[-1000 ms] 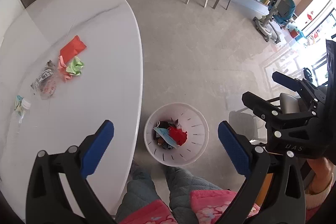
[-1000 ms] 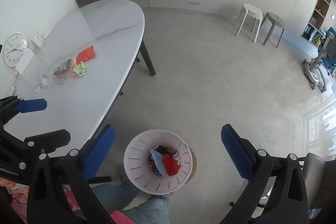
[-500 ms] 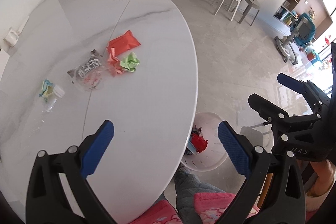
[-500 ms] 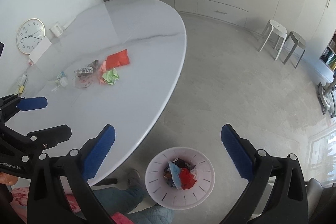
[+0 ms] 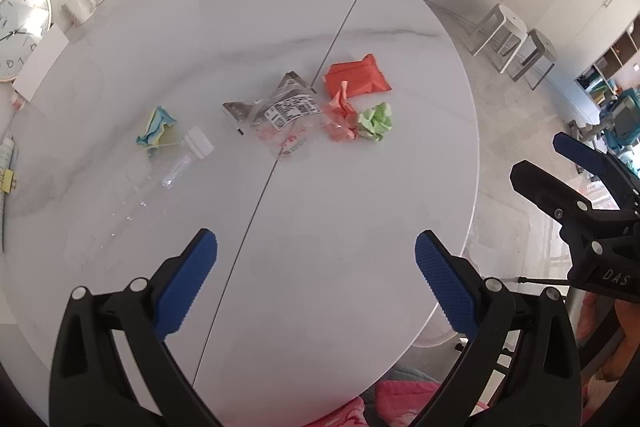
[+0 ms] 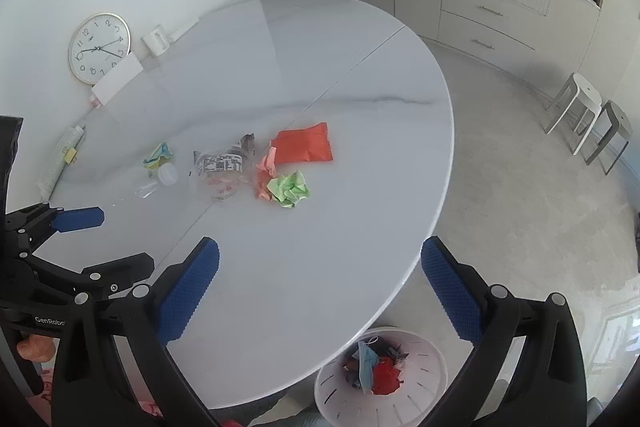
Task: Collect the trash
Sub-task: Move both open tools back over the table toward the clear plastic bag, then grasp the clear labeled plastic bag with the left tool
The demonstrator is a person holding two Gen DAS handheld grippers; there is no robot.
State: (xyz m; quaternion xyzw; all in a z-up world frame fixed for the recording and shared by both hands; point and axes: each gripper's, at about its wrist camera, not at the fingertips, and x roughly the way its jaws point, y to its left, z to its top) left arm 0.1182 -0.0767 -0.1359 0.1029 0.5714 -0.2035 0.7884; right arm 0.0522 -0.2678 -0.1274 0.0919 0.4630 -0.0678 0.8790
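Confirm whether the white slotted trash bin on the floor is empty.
No, the white slotted trash bin already holds a blue face mask and red scraps.

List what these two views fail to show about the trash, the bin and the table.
- Bin: right wrist view shows only its top layer; deeper contents are buried. In the left wrist view the table hides it entirely.
- Clear wrapper: label print is too small to read in either view.
- Clear bottle: whether anything is inside cannot be told; it blends with the tabletop.
- Table's near edge: cut off by both grippers' fingers.
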